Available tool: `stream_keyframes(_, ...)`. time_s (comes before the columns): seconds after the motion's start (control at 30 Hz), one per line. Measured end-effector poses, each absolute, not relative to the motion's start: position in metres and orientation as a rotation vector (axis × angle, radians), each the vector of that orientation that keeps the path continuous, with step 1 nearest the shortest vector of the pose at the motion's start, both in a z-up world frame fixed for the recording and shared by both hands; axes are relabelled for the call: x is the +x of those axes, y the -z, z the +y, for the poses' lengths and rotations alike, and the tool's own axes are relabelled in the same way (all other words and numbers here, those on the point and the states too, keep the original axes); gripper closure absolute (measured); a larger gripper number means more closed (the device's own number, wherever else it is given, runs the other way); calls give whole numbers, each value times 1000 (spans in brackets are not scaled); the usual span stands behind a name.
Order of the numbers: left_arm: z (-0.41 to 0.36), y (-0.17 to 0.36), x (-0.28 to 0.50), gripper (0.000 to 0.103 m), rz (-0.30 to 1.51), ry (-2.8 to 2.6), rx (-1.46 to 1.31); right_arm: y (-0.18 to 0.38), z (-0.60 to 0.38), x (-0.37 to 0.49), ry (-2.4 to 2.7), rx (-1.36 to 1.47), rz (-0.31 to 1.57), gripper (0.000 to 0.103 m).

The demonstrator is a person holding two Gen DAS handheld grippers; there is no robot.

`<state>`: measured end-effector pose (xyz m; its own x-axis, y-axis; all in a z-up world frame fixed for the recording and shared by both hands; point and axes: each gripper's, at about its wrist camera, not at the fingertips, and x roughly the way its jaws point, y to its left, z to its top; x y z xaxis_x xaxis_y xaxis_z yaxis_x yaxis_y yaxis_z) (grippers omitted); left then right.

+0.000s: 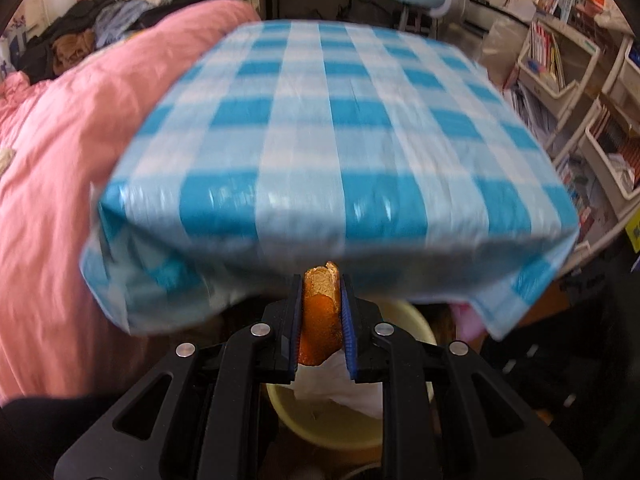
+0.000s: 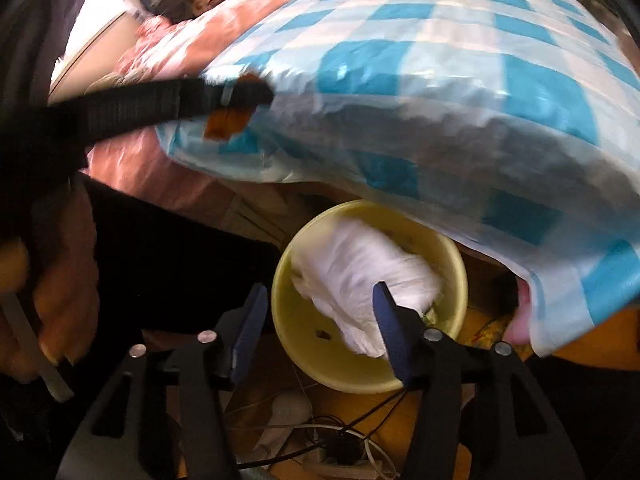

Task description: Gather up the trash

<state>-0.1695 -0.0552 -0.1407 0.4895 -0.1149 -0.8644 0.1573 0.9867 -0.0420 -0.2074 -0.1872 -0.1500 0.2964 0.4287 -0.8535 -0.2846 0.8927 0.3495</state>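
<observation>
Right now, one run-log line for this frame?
left gripper: shut on orange peel | right gripper: open, empty | white tissue: in yellow bin | peel: not yet binned

Yellow bin (image 1: 320,428) half hidden behind tongs (image 1: 320,312)

No legible text anywhere.

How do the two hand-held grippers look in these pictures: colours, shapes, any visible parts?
Both the left gripper and the right gripper have black frames with triangular cut-outs, round silver pivot pins, and blue ribbed pads on the fingers.
</observation>
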Motion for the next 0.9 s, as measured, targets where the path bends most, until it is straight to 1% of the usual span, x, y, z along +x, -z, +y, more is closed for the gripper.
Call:
stream_keyframes(0.03,-57,146,-173,86,1071,175,49,146,-193,-209,-450,151,1159,41)
stream_keyframes(0.07,-59,151,-177,86,1096,185,57,143,-197,-210,-421,155,1139,38)
stream_keyframes(0.1,-62,154,-182,86,1112,188,66,141,-198,-209,-400,154,1124,32)
stream_keyframes(0.2,-63,156,-191,80,1111,179,73,130,-207,-213,-297,128,1043,23)
stream_keyframes(0.23,-62,154,-193,71,1095,167,71,127,-209,-213,-271,117,1019,22)
stream_keyframes(0.27,-61,151,-195,60,1075,155,68,120,-212,-216,-229,97,969,20)
stream_keyframes(0.3,-59,145,-197,55,1038,136,65,117,-212,-216,-212,87,945,18)
stream_keyframes(0.37,-57,134,-199,40,968,104,64,110,-212,-218,-166,46,874,16)
stream_keyframes(0.4,-56,129,-201,36,930,89,61,105,-212,-218,-139,14,831,13)
stream_keyframes(0.47,-54,119,-202,26,871,62,59,95,-207,-224,-96,-51,737,10)
stream_keyframes(0.63,-50,99,-206,17,758,29,48,86,-204,-228,-72,-114,631,8)
stream_keyframes(0.83,-39,84,-212,8,676,-1,8,82,-208,-224,-33,-122,626,8)
stream_keyframes(0.9,-38,81,-213,8,662,-5,2,82,-208,-223,-19,-126,624,8)
